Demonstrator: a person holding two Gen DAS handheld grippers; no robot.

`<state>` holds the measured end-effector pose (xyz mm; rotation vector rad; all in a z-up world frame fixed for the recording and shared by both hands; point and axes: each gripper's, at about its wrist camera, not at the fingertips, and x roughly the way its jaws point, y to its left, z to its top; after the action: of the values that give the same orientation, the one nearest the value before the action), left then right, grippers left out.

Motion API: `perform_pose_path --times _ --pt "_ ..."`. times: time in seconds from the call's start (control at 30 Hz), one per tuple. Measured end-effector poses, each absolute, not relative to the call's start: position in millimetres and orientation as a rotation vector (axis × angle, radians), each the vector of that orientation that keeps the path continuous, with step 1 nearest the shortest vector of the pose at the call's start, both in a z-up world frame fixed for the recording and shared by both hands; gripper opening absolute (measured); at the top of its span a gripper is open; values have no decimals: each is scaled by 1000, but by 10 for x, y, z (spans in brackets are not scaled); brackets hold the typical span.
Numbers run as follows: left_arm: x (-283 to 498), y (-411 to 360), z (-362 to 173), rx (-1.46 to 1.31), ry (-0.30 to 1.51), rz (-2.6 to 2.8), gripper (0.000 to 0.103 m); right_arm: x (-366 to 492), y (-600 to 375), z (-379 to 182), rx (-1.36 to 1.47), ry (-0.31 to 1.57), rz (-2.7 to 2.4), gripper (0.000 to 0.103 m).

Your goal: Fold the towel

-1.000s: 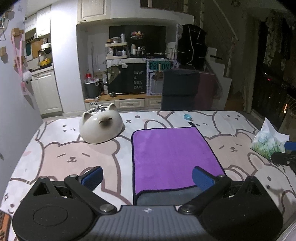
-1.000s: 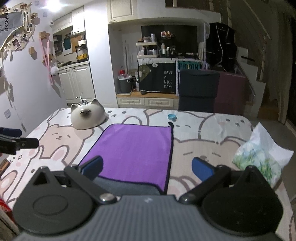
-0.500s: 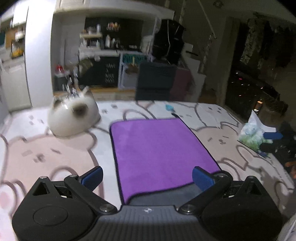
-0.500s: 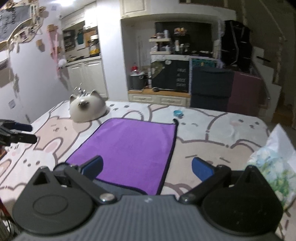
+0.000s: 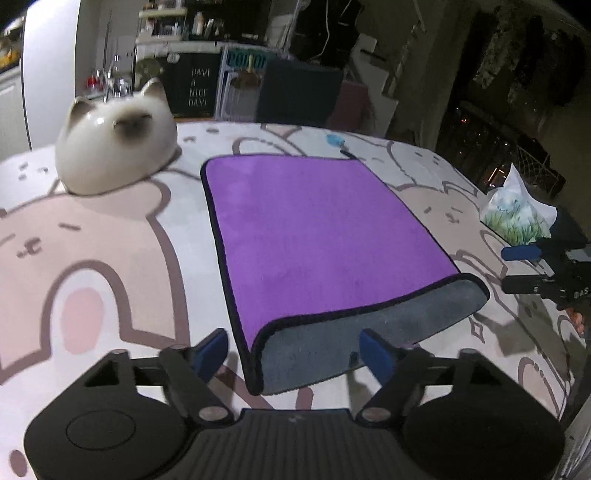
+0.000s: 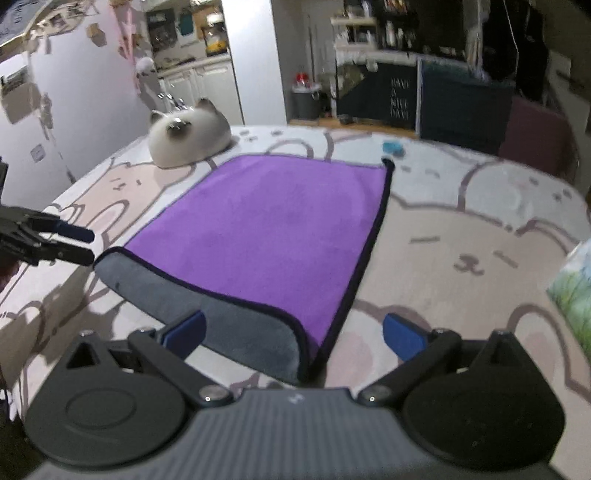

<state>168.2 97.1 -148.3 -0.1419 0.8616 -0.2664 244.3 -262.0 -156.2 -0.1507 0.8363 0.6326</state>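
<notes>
Left gripper (image 5: 293,350): fingers apart, at the towel's near left corner. Purple towel (image 5: 317,236) folded on the bear-print surface (image 5: 92,258), grey underside showing along the near edge. Right gripper (image 6: 293,334): fingers apart, at the near right corner.

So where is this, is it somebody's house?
Most likely a home, an open kitchen and dining area: white cupboards, a shelf of bottles and jars, and a table with a bear-print cloth holding a purple towel.

Home: kitchen cabinets (image 6: 192,85), bear-print tablecloth (image 5: 92,258)
</notes>
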Motion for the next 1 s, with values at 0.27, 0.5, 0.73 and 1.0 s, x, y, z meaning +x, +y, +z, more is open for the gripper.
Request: perform_pose_path --times 0.27,0.5,0.73,1.0 --pt "1785 1105 -1601 -209 909 -241 52 2587 -2522 -1719 -138 945 682 57" --pt "1822 1120 -1653 -224 937 -254 35 2668 -2445 -1820 -147 999 701 39" --pt "1813 1116 -1668 -209 956 -262 13 2658 -2446 -1814 -149 1027 699 18" --pt "1809 1099 -1590 -189 917 -242 4 2690 -2503 -1751 -116 1005 681 6"
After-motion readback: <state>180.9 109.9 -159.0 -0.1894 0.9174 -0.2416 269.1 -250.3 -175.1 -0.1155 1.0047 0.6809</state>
